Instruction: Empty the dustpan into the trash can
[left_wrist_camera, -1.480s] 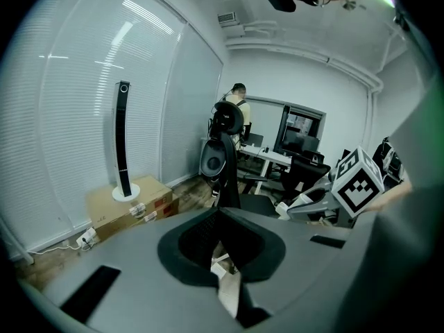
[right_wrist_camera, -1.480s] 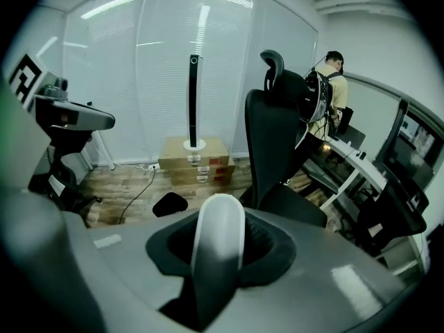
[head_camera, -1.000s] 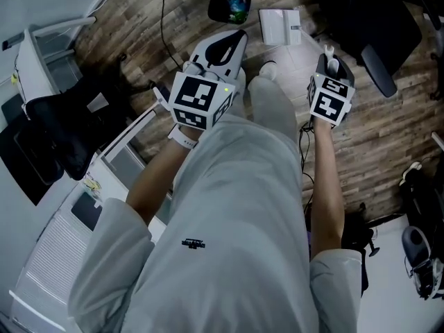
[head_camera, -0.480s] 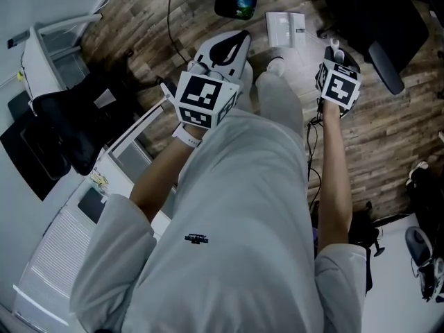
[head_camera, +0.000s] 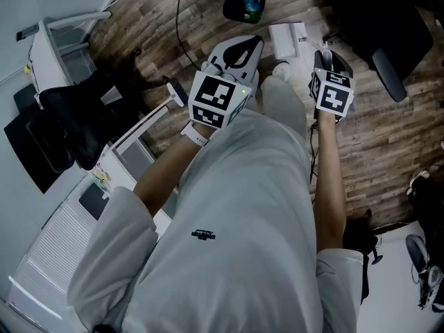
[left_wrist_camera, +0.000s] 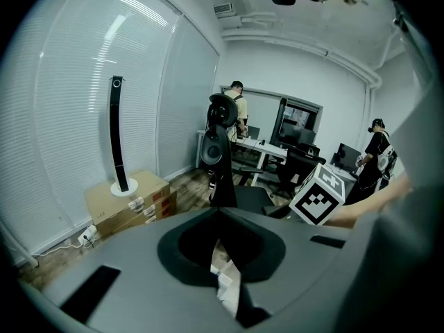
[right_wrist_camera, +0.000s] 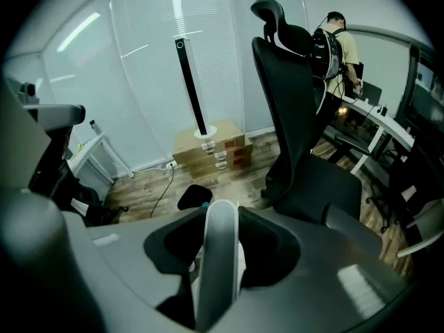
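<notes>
**Wooden floor, dustpan beside the trash can**

Wood planks (head_camera: 388,137) run under the standing person, and the black trash can (head_camera: 244,4) sits on them at the far edge of the head view, with something colourful inside it. Just beside the trash can, toward the person's right, lies the white dustpan (head_camera: 286,39), a boxy shape flat on the floor.

Nearer the person than the dustpan, the right tool (head_camera: 325,57) is clamped on a pale rounded handle (right_wrist_camera: 216,255). In the right gripper view the handle's long axis runs from the bottom edge straight up between the jaws. Its rounded end points toward the trash can (right_wrist_camera: 194,196). Where the handle meets the dustpan cannot be traced in any view.

On the trash can's near side, left of the dustpan, the left tool (head_camera: 243,46) is held over the floor. Its jaws meet at the tips and grip nothing. A thin wedge between them shows floor and something white I cannot identify.

Beyond the trash can in the right gripper view stand stacked cardboard boxes (right_wrist_camera: 211,151), and a black office chair (right_wrist_camera: 298,116) is to its right.
</notes>
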Demonstrator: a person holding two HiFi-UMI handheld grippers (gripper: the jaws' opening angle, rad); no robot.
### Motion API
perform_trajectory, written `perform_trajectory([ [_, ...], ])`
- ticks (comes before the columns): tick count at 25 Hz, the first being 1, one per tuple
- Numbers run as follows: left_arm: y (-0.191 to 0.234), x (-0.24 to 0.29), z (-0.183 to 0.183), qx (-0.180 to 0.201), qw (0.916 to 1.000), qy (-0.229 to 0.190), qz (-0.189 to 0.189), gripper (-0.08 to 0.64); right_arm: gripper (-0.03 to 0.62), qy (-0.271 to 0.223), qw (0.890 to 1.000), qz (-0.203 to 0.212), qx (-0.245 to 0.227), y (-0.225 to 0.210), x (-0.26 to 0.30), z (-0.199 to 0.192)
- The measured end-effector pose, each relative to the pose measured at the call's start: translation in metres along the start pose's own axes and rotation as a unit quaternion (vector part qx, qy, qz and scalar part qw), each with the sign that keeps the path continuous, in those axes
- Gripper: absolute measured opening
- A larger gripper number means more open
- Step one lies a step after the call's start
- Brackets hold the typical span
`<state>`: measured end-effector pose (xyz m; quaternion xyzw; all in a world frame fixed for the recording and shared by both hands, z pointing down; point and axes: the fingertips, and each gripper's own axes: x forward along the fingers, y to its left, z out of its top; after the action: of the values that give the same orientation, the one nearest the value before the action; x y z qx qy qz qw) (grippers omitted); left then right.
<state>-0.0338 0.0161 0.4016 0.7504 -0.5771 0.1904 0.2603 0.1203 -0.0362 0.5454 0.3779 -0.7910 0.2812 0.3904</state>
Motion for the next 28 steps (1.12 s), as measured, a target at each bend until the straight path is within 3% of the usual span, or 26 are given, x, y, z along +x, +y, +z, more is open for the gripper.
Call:
perform_trajectory([
  [7,-0.004,-0.010,0.014,0.000,0.9998,-0.020,0.008,0.006,0.146,-0.006,0.999,0.039,0.033,0.016,-0.015,0.006],
  [13,-0.013,-0.022,0.035,-0.004,0.9989,-0.047,0.009,0.006,0.146,-0.069,0.994,0.055,0.066,0.012,-0.051,0.036],
  [17,-0.020,-0.036,0.055,-0.004,0.9974,-0.071,0.014,0.006,0.112,-0.118,0.990,0.051,0.059,0.001,-0.088,0.055],
  [21,-0.022,-0.049,0.070,-0.006,0.9961,-0.087,0.014,0.006,0.038,-0.188,0.980,0.056,0.037,0.001,-0.133,0.089],
  [28,-0.029,-0.068,0.095,0.000,0.9933,-0.116,-0.001,0.006,0.011,-0.283,0.958,0.037,-0.014,-0.001,-0.213,0.131],
])
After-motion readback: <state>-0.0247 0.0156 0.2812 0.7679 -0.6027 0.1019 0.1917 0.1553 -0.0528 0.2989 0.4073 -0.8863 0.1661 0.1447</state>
